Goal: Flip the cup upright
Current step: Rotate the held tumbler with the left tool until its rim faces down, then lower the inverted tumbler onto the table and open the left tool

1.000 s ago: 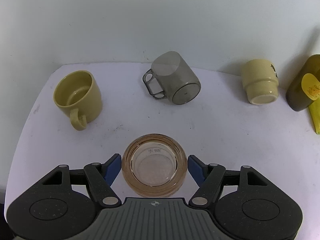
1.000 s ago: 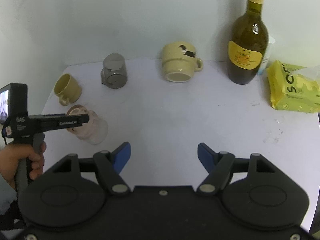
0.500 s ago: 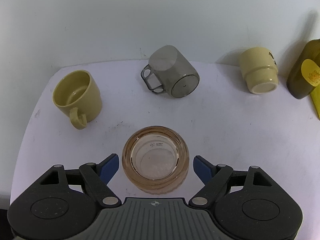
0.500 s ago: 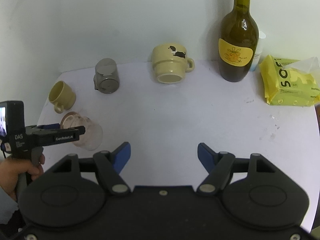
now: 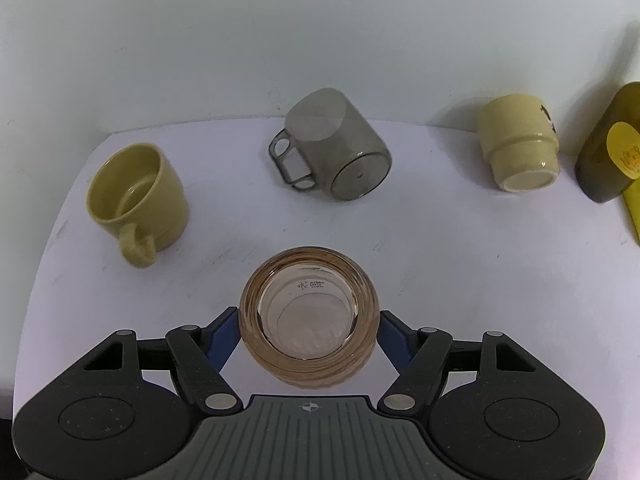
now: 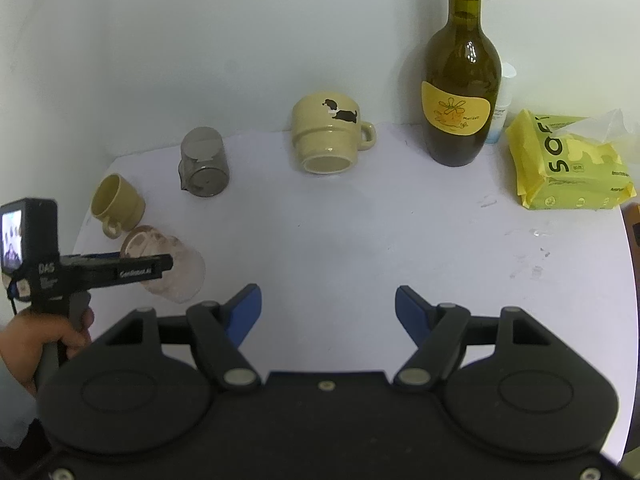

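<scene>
A ribbed amber glass cup point(image 5: 309, 318) lies between the blue pads of my left gripper point(image 5: 308, 332), its base toward the camera. The pads touch both sides of the cup, so the left gripper is shut on it. In the right wrist view the same cup point(image 6: 176, 268) is tilted, held off the white table point(image 6: 360, 240) by the left gripper point(image 6: 152, 270). My right gripper point(image 6: 328, 312) is open and empty over the table's front middle.
An olive mug point(image 5: 136, 196) stands upright at the left. A grey translucent mug point(image 5: 340, 156) and a cream mug point(image 5: 520, 148) stand upside down at the back. A wine bottle point(image 6: 460, 92) and a yellow wipes pack point(image 6: 568, 164) are at the back right.
The left gripper's pads have closed in from either side of the amber cup and now press on it. The right gripper has drawn back slightly; it stays open.
</scene>
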{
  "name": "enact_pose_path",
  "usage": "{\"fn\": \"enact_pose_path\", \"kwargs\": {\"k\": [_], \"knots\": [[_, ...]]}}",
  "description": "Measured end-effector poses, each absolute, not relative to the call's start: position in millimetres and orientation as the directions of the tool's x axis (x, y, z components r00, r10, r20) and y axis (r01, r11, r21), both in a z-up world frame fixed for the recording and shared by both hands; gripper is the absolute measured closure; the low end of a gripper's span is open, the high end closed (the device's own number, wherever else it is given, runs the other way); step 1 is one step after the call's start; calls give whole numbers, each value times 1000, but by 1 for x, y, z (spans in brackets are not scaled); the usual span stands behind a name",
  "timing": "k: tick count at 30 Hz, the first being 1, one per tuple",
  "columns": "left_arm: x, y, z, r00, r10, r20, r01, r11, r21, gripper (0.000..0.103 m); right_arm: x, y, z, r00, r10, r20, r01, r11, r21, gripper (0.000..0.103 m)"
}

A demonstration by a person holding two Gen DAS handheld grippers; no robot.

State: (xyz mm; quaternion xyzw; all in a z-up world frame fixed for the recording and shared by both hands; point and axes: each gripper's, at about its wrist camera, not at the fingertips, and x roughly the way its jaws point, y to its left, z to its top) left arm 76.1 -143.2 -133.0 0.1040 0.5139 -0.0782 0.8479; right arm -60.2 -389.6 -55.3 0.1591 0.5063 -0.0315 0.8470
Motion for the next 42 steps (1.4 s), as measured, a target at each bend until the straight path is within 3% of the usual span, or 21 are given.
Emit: {"fn": "enact_pose_path", "kwargs": {"k": [9, 12, 17, 22, 25, 27, 42], "knots": [[81, -147, -133, 465, -16, -885, 235, 966, 106, 31, -65, -389, -49, 497, 103, -862, 202, 952, 230, 30], [67, -142, -127, 475, 12, -880, 202, 972, 122, 22, -69, -388, -53, 487, 125, -865, 200, 947, 250, 30], [38, -121, -100, 471, -11, -882, 125, 991, 55, 22, -71, -368, -51, 489, 133, -862, 147, 962, 231, 30], [12, -87, -61, 503, -46, -863, 78, 997, -8, 16, -62, -332, -29, 540, 99, -836, 98, 979, 179, 15], [-3, -64, -35, 520, -18, -854, 50, 999, 10, 0, -54, -305, -15, 545, 78, -834, 79, 986, 144, 9], [-15, -50, -20, 553, -8, -833, 49, 999, 22, 0, -51, -295, -9, 547, 82, -833, 67, 988, 141, 0], [-62, 23, 1, 538, 4, -843, -59, 998, -33, 0, -60, -181, 0, 531, 40, -847, -5, 999, 44, 0]]}}
